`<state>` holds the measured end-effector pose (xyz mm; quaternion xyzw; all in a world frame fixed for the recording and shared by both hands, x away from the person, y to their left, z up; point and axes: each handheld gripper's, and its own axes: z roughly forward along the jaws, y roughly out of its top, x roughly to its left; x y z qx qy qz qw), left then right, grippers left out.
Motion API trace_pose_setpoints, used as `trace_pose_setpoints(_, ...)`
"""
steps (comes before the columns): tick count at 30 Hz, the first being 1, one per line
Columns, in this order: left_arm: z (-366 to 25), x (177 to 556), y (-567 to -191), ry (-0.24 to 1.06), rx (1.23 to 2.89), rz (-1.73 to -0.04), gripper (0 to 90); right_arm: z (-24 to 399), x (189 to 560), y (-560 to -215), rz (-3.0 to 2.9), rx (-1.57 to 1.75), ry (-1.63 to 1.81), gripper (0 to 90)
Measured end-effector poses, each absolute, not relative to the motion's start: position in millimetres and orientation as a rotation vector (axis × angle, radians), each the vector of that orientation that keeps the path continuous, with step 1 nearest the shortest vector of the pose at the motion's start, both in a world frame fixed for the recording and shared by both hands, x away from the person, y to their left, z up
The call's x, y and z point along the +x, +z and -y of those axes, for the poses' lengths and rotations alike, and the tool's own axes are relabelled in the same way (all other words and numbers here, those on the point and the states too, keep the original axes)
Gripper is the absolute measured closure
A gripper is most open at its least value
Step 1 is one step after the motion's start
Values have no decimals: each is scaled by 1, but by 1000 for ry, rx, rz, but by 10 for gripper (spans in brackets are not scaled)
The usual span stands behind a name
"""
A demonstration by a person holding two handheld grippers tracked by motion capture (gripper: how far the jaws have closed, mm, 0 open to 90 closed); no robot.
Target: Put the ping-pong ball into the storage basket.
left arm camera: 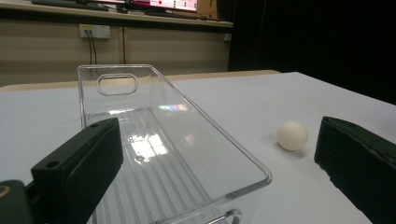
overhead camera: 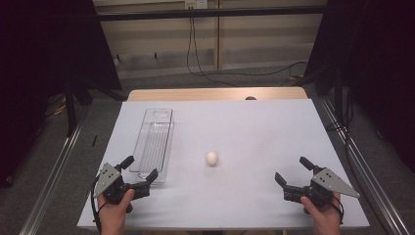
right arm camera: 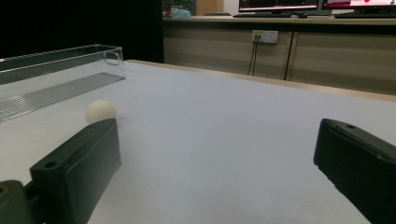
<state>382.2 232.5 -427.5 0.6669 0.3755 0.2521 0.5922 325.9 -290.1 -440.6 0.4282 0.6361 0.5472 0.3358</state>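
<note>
Left claw: your left claw point(overhead camera: 141, 170) sits low at the near left of the worktop point(overhead camera: 254, 127), its jaws spread wide and holding nothing, one jaw tip just beside the near end of the bin.
Clear bin: the long transparent bin point(overhead camera: 154, 143) lies lengthwise away from you, left of centre, with nothing in it.
Ball: the small white ball point(overhead camera: 211, 157) rests on the bare worktop, right of the bin and apart from it, between your two claws.
Right claw: your right claw point(overhead camera: 292, 170) is at the near right, jaws wide and holding nothing, well apart from the ball.
</note>
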Motion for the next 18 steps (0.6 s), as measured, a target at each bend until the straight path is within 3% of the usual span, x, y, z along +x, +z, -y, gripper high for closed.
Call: trace_pose_setpoints(18, -208, 386, -415, 544, 1584, -831, 13, 291, 326, -441, -1664, 1119, 1442, 6)
